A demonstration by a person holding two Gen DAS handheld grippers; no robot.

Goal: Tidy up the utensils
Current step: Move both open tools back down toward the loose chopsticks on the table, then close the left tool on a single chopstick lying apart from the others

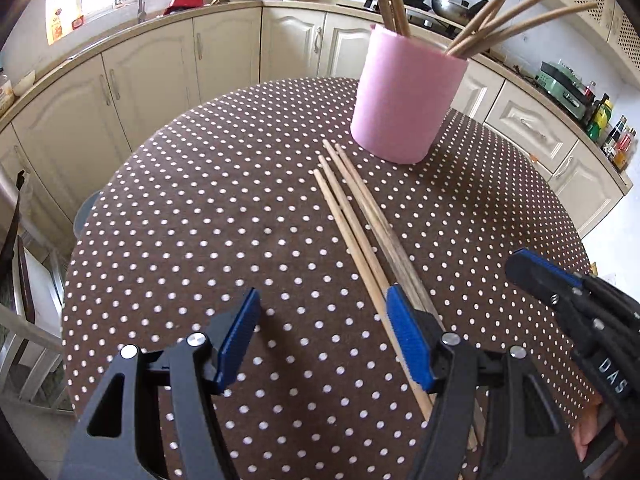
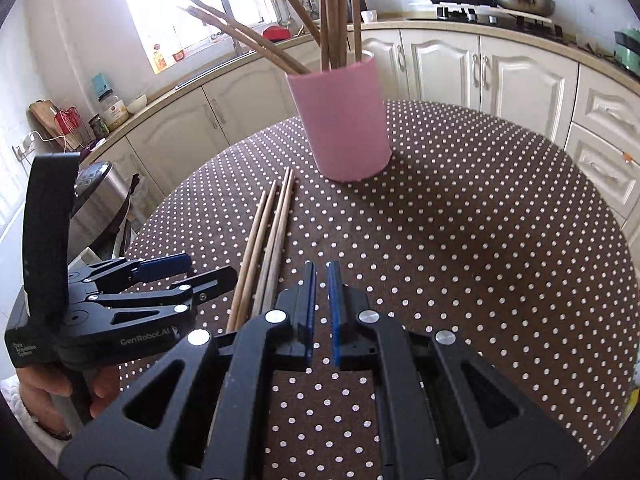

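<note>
1. A round table under a brown cloth with white polka dots (image 1: 200, 200) is filling both views, and cream kitchen cabinets (image 1: 224, 48) are curving around behind it below a pale countertop.
2. A tall pink cylindrical holder (image 1: 404, 104) is standing upright on the cloth with long wooden chopsticks (image 1: 516, 20) leaning out of it.
3. Four loose wooden chopsticks (image 1: 360, 220) are lying side by side on the cloth, their tips just beside the holder's base.
4. The left gripper (image 1: 324, 340) is hovering with jaws released and nothing between them; its right finger is sitting over the loose sticks.
5. The right gripper (image 2: 322, 304) is showing its blue pads clenched together, holding nothing.
6. Only the right wrist view is showing the bright window (image 2: 180, 4) and a hand (image 2: 44, 400) gripping the left tool; only the left wrist view is showing bottles (image 1: 616, 140) on the far counter.
</note>
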